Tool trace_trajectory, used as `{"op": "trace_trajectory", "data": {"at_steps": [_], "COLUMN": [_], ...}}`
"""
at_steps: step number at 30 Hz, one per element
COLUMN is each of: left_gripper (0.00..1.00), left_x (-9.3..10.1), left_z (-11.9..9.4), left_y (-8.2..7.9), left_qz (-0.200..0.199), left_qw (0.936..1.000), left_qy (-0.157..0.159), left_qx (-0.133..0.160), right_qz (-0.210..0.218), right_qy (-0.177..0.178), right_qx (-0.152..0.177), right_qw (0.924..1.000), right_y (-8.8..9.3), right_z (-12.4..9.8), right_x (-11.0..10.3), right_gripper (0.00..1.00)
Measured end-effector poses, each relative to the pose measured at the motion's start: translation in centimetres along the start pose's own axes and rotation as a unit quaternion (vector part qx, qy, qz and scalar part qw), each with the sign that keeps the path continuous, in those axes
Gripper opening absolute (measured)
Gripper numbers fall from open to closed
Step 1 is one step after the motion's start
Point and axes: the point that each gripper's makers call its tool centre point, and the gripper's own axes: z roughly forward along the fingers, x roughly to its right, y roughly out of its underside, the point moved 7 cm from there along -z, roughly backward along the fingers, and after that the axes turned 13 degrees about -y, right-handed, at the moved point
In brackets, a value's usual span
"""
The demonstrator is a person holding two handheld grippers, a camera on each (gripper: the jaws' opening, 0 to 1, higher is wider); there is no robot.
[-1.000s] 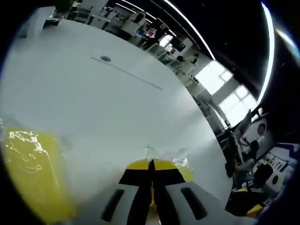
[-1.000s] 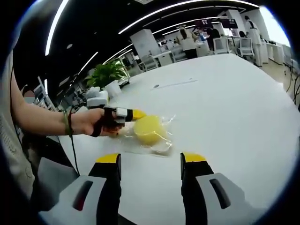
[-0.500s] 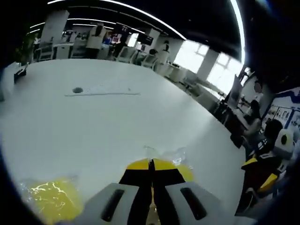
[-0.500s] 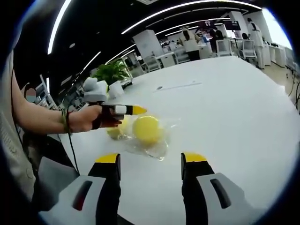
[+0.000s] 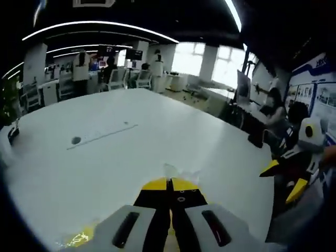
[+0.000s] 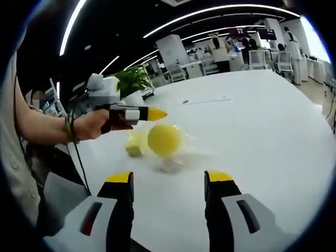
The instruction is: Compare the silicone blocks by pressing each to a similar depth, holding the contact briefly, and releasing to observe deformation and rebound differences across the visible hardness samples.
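A broad white worktop (image 5: pixel 157 136) runs back into an open office, with a small dark round spot (image 5: pixel 76 140) and a thin line (image 5: pixel 105 135) marked on its surface. A leafy green plant (image 6: pixel 132 80) stands past its far edge. Desks and chairs (image 6: pixel 257 56) sit under long ceiling light strips (image 6: pixel 220 11), bright windows (image 5: pixel 205 59) glow behind, and people sit at one side (image 5: pixel 278 113).

a round yellow silicone block (image 6: pixel 164 139) sits in a clear plastic bag (image 6: pixel 176 157), seemingly raised off the white surface (image 6: pixel 262 121). beside it lies a paler yellow, squarish block (image 6: pixel 134 145), low and flat. in the left gripper view a yellow wrapped piece (image 5: pixel 79 239) shows at the bottom edge.
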Motion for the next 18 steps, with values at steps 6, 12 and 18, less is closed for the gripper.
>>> {"op": "trace_trajectory", "data": {"at_steps": [6, 12, 18], "left_gripper": [0.00, 0.00, 0.00], "left_x": [1.0, 1.9, 1.6], "left_z": [-1.5, -2.8, -3.8], "left_y": [-0.9, -1.6, -2.4], "left_qz": [0.058, 0.118, 0.127], "left_qw": [0.9981, 0.9925, 0.9911], "left_qy": [0.000, 0.015, 0.015], "left_qx": [0.020, 0.028, 0.037], "right_qz": [-0.006, -0.016, -0.020], "right_qy": [0.002, 0.001, 0.003], "right_qx": [0.008, 0.012, 0.019], "right_qw": [0.9999, 0.9998, 0.9996], "right_y": [-0.4, -0.6, -0.9], "right_z": [-0.5, -0.7, -1.0], "right_x": [-0.6, -1.3, -2.1], "right_gripper": [0.49, 0.49, 0.50]}}
